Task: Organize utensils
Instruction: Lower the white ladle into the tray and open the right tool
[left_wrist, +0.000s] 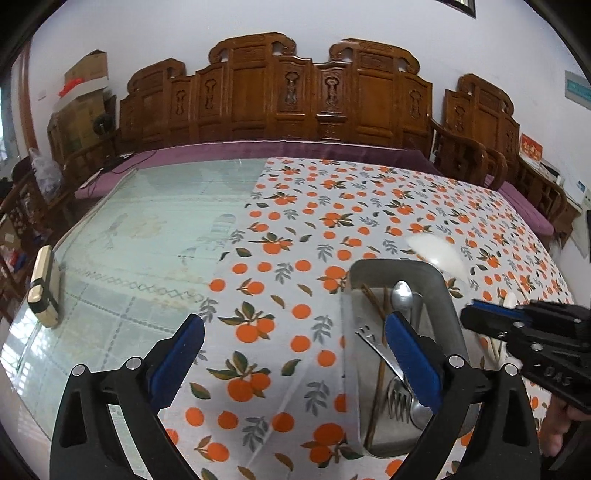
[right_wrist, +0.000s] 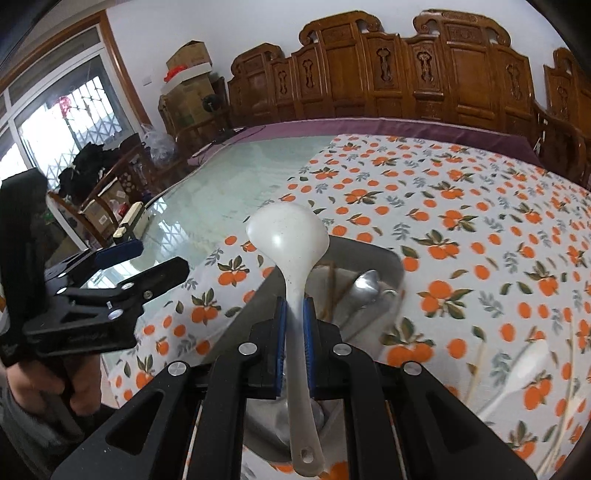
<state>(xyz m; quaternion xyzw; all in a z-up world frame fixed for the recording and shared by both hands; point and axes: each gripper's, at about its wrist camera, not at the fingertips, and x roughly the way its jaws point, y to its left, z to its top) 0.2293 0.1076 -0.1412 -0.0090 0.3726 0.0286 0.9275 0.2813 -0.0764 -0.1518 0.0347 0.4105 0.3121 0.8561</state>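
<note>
The right gripper (right_wrist: 293, 328) was clamped on a white ladle (right_wrist: 291, 240) above the metal tray (right_wrist: 388, 264), its bowl toward twelve o'clock. The left gripper (left_wrist: 291, 354) stood wide apart, empty. Next, I think: lower and release the ladle into the tray.

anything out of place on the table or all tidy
Not all tidy. A second white spoon and loose chopsticks lie on the tablecloth, outside the metal tray that holds the other utensils. The right tool grips a white ladle above the tray.
</note>
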